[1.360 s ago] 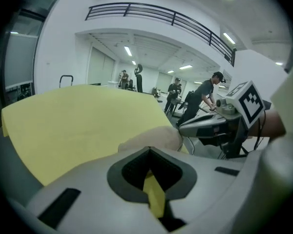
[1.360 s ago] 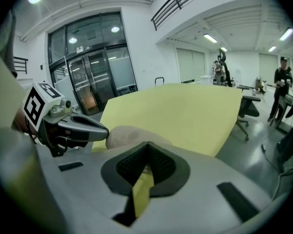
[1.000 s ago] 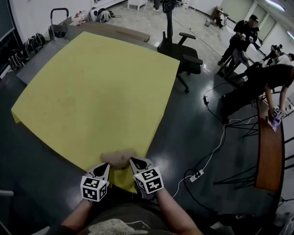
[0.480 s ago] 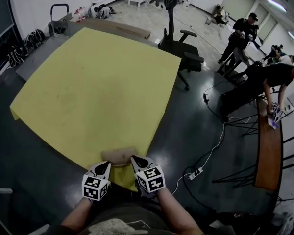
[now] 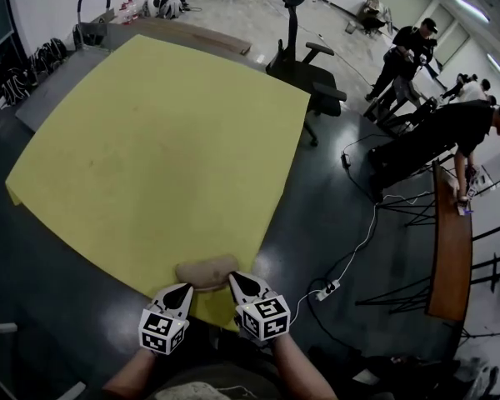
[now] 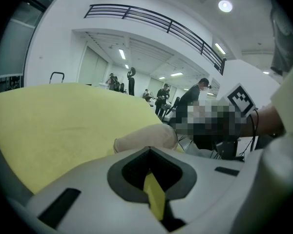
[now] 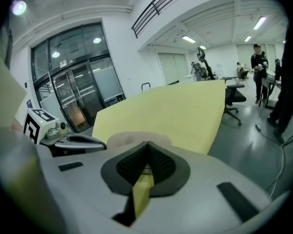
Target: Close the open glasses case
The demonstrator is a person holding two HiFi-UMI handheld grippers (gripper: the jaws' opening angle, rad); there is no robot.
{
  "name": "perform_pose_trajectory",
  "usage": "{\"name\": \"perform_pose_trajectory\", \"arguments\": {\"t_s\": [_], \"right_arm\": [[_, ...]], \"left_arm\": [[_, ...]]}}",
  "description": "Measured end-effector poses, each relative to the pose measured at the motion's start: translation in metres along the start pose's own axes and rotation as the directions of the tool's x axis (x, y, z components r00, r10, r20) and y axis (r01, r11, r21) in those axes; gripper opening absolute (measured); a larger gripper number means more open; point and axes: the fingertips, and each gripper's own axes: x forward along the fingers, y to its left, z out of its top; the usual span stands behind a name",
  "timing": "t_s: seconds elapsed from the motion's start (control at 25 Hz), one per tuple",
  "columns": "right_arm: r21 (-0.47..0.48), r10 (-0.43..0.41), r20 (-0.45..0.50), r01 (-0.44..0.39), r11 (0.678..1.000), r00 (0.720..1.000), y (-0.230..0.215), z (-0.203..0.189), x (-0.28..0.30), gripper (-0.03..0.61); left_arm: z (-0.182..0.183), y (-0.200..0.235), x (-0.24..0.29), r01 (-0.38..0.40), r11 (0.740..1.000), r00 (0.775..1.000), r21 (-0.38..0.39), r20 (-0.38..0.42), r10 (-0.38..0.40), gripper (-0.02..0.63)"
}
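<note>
Broad yellow tabletop point(image 5: 150, 140) over a dark glossy floor, with a black office chair point(image 5: 312, 82) beyond the far corner. Sits a little lower and wider in the head view than a second ago: mostly a tilt of the head, not a shift in the work.

At the left, left hand-held gripper point(image 5: 182, 289) clenched on nothing, with only a sliver of yellow showing through the jaws in its own view. Tip parked just beside the left end of the case, on the near side, much as half a second ago.

Between the two, small beige oblong glasses case point(image 5: 207, 271) lying at the near edge of the tabletop, in the same spot as before. Looks rounder and fuller on top than half a second ago, then flatter with a lid-like edge. No raised lid or gap to be made out in either gripper view. Probably shut or all but shut, though the seam is too small to confirm.

At the right, right hand-held gripper point(image 5: 235, 279) likewise clenched and empty, tip just beside the case's right end. Touching or not, impossible to tell.

For the task: closing apparently done or in its last press, with drawing both grippers back likely all that remains.
</note>
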Motion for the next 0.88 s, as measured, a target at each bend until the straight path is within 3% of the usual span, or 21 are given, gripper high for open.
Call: {"name": "perform_pose_trajectory", "arguments": {"t_s": [0.12,0.32,0.52,0.88], "right_arm": [[0.026,-0.009,0.004,0.009,1.000,1.000,0.002,0.000,0.001,-0.011],[0.021,-0.065,0.030,0.064,0.998,0.997,-0.005,0.002,-0.003,-0.011],[0.024,-0.028,0.066,0.027,0.999,0.997,0.006,-0.007,-0.020,-0.011],[0.032,-0.011,0.151,0.006,0.999,0.988,0.031,-0.056,-0.104,-0.011]], "left_arm": [[-0.001,0.002,-0.003,0.019,1.000,1.000,-0.014,0.005,-0.019,0.009],[-0.003,0.001,-0.001,0.032,0.999,0.999,0.038,-0.040,-0.030,0.009],[0.001,-0.009,-0.016,0.001,0.998,1.000,0.055,0.007,-0.001,0.009],[-0.017,-0.077,-0.062,-0.064,0.991,0.996,0.119,0.070,0.056,0.009]]}}
